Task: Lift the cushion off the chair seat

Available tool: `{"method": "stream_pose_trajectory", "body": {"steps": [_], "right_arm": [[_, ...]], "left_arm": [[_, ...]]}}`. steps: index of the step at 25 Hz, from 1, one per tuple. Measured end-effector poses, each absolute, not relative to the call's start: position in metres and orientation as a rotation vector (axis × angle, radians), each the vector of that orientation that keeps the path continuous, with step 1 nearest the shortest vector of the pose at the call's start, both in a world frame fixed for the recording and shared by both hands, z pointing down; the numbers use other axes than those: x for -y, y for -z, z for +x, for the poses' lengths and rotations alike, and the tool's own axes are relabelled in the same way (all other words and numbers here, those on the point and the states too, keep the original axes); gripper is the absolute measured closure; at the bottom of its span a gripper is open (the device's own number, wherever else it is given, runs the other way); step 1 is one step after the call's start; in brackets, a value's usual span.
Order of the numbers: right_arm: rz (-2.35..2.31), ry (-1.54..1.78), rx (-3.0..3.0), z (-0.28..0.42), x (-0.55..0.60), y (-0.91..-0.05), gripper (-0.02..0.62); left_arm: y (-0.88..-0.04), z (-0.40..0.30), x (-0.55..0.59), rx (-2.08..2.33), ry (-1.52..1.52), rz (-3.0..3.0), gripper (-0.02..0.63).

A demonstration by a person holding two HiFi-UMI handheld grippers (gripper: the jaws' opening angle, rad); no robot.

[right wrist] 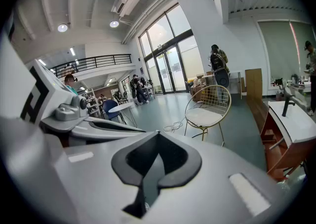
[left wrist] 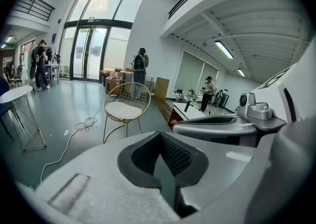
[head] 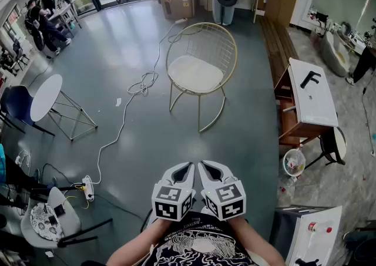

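The gold wire chair (head: 202, 41) stands on the grey floor, well ahead of me. A white round cushion (head: 195, 74) lies on its seat. Both grippers hover side by side near my body, far short of the chair. The left gripper (head: 189, 167) is shut with nothing in it, and the right gripper (head: 202, 165) is likewise shut and empty. In the left gripper view the chair (left wrist: 134, 94) and cushion (left wrist: 122, 111) sit beyond the closed left gripper (left wrist: 159, 133). In the right gripper view the cushion (right wrist: 205, 116) rests in the chair (right wrist: 217, 97) past the closed right gripper (right wrist: 158, 133).
A white cable (head: 138, 86) snakes over the floor left of the chair to a power strip (head: 88, 187). A round white table (head: 46, 97) stands at left. A wooden desk with a white top (head: 311, 97) and a bin (head: 294, 161) are at right. People stand at the back.
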State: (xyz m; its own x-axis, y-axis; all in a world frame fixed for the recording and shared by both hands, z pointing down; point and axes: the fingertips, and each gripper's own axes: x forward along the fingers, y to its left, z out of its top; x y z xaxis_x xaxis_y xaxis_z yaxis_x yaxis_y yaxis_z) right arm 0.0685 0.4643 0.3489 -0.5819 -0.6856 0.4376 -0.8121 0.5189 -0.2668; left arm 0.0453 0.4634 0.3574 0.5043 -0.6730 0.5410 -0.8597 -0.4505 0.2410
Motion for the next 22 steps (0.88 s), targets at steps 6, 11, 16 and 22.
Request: {"method": "stream_pose_trajectory", "body": {"steps": [6,11,16,22], "right_arm": [[1.254,-0.671,2.52,0.075,-0.466,-0.346,0.597],[1.233,-0.699,2.531,0.074,-0.469,-0.349,0.597],[1.222,-0.723,2.54,0.072,-0.464,-0.351,0.597],[1.223,-0.737,2.526,0.059,-0.449,-0.358,0.597]], "left_arm": [[-0.358,0.054,-0.466,1.262,-0.505,2.254,0.617],[-0.357,0.057,-0.473,1.25,-0.489,2.257,0.615],[-0.36,0.049,-0.469,1.284,-0.48,2.223,0.615],[-0.367,0.037,-0.453,1.267,-0.484,2.228,0.615]]}}
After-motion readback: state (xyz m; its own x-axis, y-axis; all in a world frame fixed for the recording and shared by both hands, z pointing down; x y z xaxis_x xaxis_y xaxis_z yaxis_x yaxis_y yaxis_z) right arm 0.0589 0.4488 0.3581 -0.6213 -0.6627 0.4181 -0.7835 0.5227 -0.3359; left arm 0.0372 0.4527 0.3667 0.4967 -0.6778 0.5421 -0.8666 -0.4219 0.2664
